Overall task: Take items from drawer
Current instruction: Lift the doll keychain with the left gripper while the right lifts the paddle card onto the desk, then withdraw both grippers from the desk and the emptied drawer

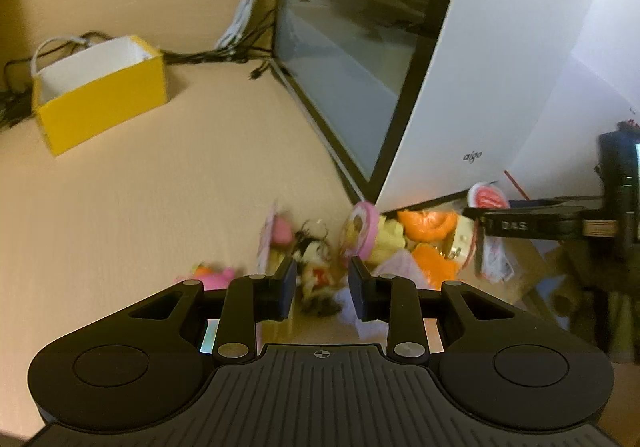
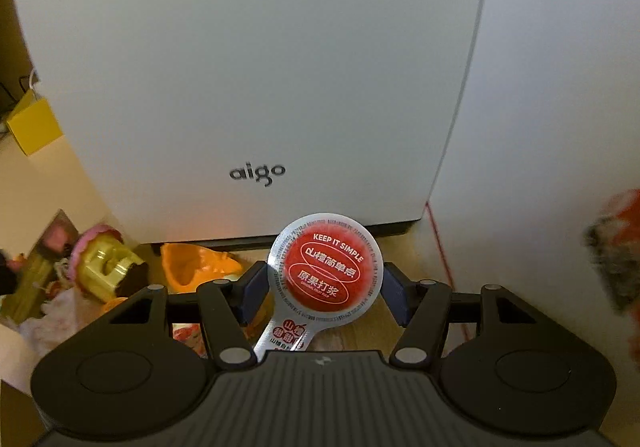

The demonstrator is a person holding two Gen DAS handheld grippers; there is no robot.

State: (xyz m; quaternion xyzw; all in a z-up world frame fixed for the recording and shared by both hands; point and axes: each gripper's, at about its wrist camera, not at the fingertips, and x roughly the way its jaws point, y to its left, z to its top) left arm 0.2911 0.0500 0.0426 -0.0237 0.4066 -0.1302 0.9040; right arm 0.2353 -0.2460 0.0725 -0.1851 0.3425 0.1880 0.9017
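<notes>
In the left wrist view my left gripper [image 1: 322, 287] is shut on a small black-and-white plush keychain toy [image 1: 316, 271], which is blurred between the fingers. Just beyond it lies a heap of items: a pink round toy [image 1: 362, 229], orange pieces [image 1: 428, 225] and yellow pieces [image 1: 390, 239]. My right gripper [image 2: 324, 287] is shut on a round red foil snack packet [image 2: 326, 271], its fingers pressing on the disc's two edges. From the left view that gripper [image 1: 520, 223] reaches in from the right, holding the packet [image 1: 486, 197] above the heap.
A white "aigo" computer case [image 2: 256, 87] with a dark glass side panel [image 1: 352, 47] stands right behind the items. A yellow open box [image 1: 100, 95] sits on the tan desk at the left, with cables [image 1: 240, 27] behind it. A blurred furry orange-grey thing [image 2: 616, 259] is at the far right.
</notes>
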